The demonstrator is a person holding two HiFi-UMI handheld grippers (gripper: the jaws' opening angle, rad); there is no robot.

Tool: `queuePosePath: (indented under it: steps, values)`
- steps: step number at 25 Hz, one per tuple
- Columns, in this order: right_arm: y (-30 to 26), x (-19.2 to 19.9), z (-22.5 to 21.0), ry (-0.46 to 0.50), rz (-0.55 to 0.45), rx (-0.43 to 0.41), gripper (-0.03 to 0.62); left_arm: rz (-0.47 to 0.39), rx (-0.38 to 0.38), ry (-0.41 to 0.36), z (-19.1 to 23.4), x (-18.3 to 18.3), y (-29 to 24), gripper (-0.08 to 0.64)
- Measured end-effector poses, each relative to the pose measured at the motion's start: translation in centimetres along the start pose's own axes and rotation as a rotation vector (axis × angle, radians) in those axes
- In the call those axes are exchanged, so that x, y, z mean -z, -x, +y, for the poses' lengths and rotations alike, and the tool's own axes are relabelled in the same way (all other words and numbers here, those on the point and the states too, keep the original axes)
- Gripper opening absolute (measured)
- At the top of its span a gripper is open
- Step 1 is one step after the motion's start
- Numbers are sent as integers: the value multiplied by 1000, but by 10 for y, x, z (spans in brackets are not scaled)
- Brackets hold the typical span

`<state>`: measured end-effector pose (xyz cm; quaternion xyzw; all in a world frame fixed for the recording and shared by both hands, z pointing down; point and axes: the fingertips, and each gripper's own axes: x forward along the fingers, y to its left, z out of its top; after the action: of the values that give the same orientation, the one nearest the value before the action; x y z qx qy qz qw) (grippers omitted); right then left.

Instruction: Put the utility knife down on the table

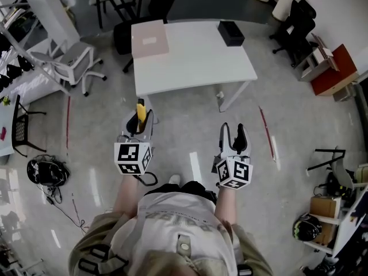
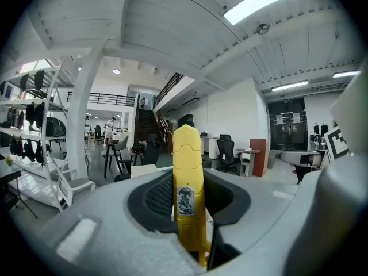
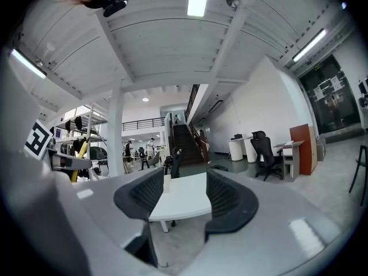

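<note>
Grip explains most of this scene: the left gripper point(image 1: 144, 119) is clamped on the slim yellow plastic utility knife point(image 2: 187, 177). Its black ribbed pads point(image 2: 158, 197) press the lower part of the handle, so the knife stands upright with its rounded top clear above the jaws. Held low like that, most of the body sticks out free, which I judge should let it be laid flat on a surface before the jaws strike.

The right gripper point(image 1: 233, 132) is spread wide with nothing between its pads. It seems to be kept idle and out of the way, level beside the left.

The white rectangular table point(image 1: 195, 68) stands ahead on the grey polished floor point(image 1: 287, 119), well apart from both grippers, so the knife is in the air, short of its place. A flat pink box point(image 1: 150, 39) lies at the table's left end and a small black box point(image 1: 230, 33) at its far right corner. That leaves the near half bare, the likely landing spot. The task looks barely begun, with the approach not yet made
</note>
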<state>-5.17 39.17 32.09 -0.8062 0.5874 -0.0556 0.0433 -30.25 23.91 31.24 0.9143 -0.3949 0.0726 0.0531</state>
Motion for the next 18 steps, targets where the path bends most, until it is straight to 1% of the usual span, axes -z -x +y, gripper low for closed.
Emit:
queuePosePath:
  steps: [4, 8, 13, 18]
  values:
    - [-13, 11, -9, -14, 28, 18, 230, 26, 9, 4, 1, 9, -19, 109]
    - [-29, 19, -13, -18, 51, 14, 230, 49, 5, 15, 5, 16, -34, 109]
    - [-60, 28, -21, -28, 70, -8, 230, 70, -30, 25, 13, 23, -55, 109]
    - [-100, 29, -40, -45, 81, -31, 230, 83, -67, 29, 16, 21, -83, 109]
